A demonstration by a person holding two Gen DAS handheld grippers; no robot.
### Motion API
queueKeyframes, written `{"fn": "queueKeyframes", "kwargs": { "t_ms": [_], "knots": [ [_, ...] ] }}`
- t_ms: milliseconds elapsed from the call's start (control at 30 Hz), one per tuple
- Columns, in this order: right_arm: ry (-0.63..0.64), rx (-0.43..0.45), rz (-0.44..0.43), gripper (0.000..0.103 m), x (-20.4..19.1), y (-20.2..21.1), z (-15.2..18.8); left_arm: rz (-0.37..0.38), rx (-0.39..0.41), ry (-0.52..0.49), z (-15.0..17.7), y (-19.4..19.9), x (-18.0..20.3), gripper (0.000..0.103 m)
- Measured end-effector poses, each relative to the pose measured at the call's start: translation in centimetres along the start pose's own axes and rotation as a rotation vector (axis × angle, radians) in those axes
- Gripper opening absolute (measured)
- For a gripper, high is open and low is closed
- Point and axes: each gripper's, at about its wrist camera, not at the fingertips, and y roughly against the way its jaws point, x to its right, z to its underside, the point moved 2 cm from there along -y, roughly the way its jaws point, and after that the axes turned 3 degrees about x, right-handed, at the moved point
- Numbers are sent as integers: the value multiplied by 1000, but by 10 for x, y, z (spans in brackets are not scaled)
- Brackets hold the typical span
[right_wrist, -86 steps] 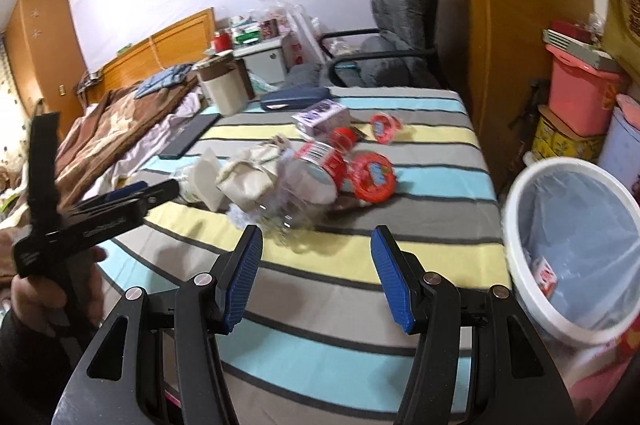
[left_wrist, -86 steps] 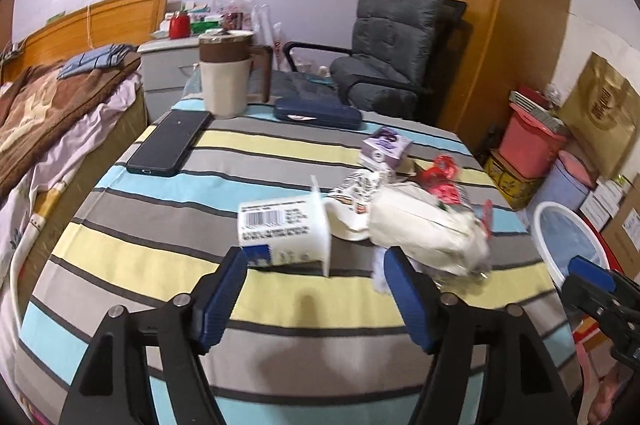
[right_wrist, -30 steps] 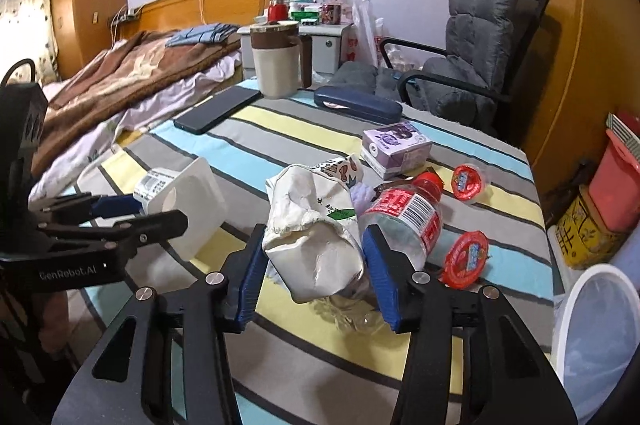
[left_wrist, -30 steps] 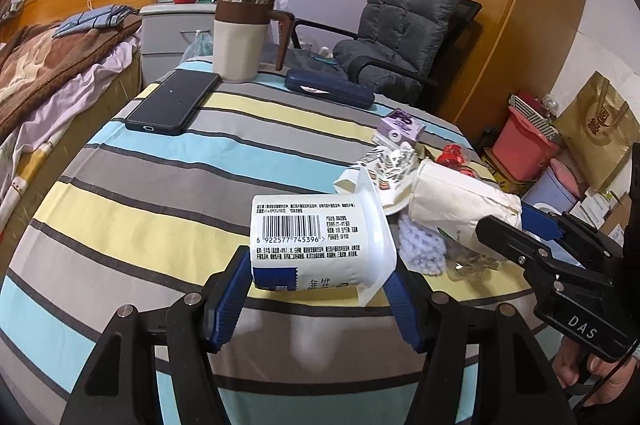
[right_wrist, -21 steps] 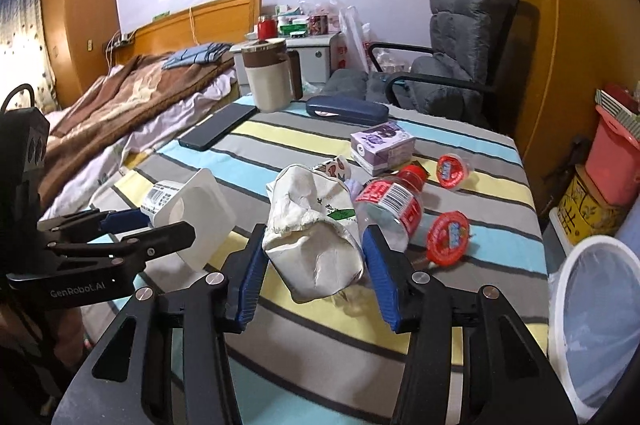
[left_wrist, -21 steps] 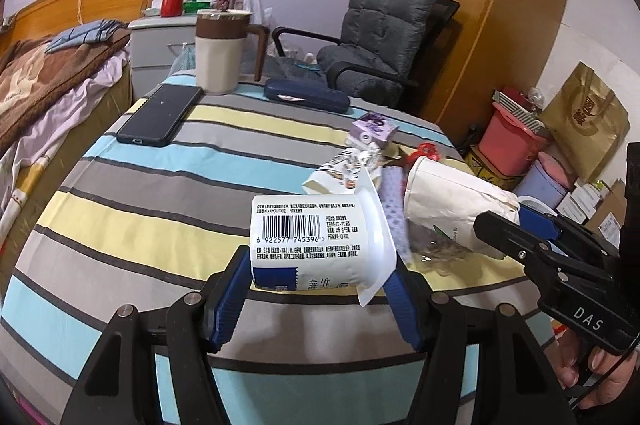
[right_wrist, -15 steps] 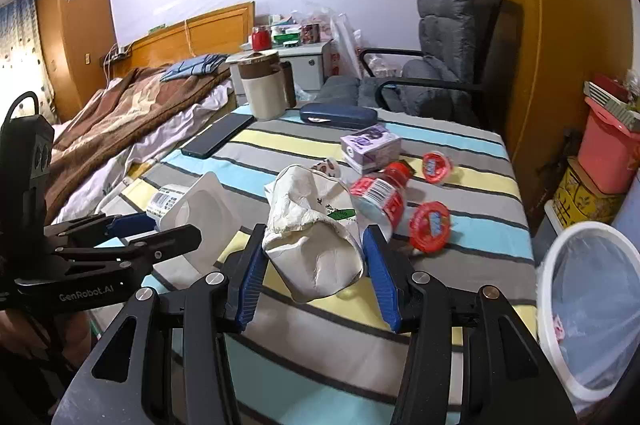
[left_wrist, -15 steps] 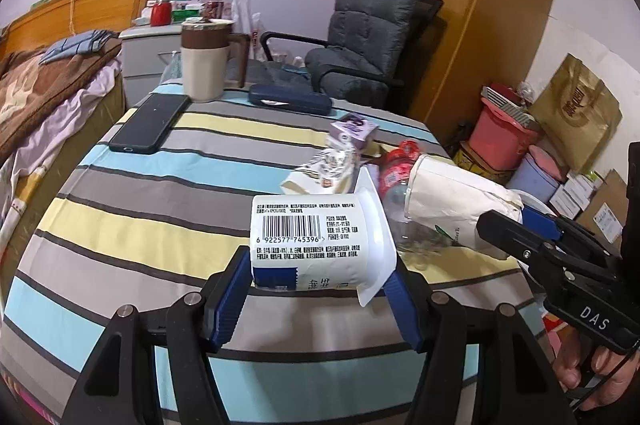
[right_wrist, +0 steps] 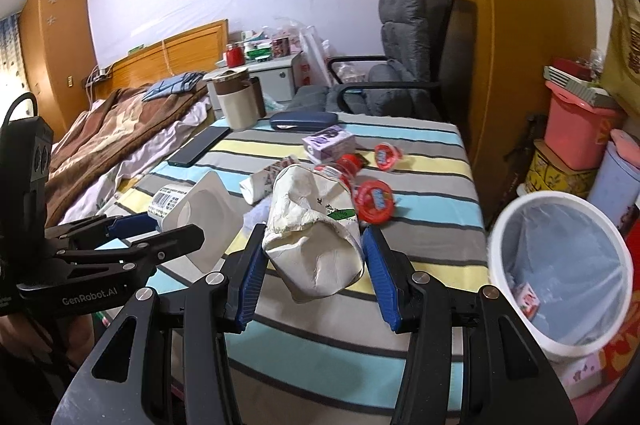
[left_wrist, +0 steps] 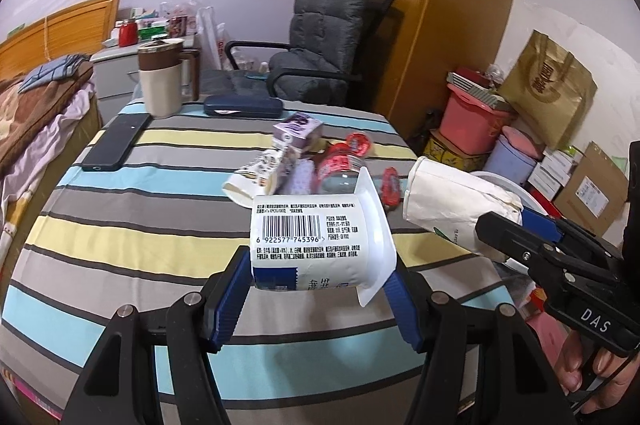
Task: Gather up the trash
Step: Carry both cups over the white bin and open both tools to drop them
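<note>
My left gripper [left_wrist: 316, 299] is shut on a white yogurt cup [left_wrist: 316, 237] with a barcode, held above the striped table [left_wrist: 120, 225]. My right gripper [right_wrist: 314, 275] is shut on a crumpled cream paper cup [right_wrist: 314, 237], also above the table. The paper cup also shows in the left wrist view [left_wrist: 452, 209], and the yogurt cup in the right wrist view [right_wrist: 200, 209]. A white trash bin [right_wrist: 560, 269] with a clear liner stands on the floor to the right of the table.
On the table lie a plastic bottle [right_wrist: 340, 165], red lids [right_wrist: 374, 199], a purple carton [right_wrist: 330, 143], a wrapper [left_wrist: 256, 177], a phone [left_wrist: 116, 145], a blue case [left_wrist: 242, 107] and a mug [left_wrist: 160, 81]. A chair [left_wrist: 320, 41], bed and storage bins surround it.
Both grippers have lifted and drawn back from the table with their items held. The right wrist view has swung right, so the trash bin shows more fully.
</note>
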Motion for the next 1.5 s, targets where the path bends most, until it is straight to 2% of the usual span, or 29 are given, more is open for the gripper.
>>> {"fn": "queueKeyframes", "kwargs": {
  "t_ms": [567,1033,1500],
  "knots": [
    [-103,5,141,50,56,27,20,79,-60,-104,6,-24,62,64],
    [-212,3,310,50,123,45,34,224,-103,-205,-5,-69,131,64],
    [-282,-32,419,51,165,52,48,336,-153,-292,-20,-125,205,64]
  ]
}}
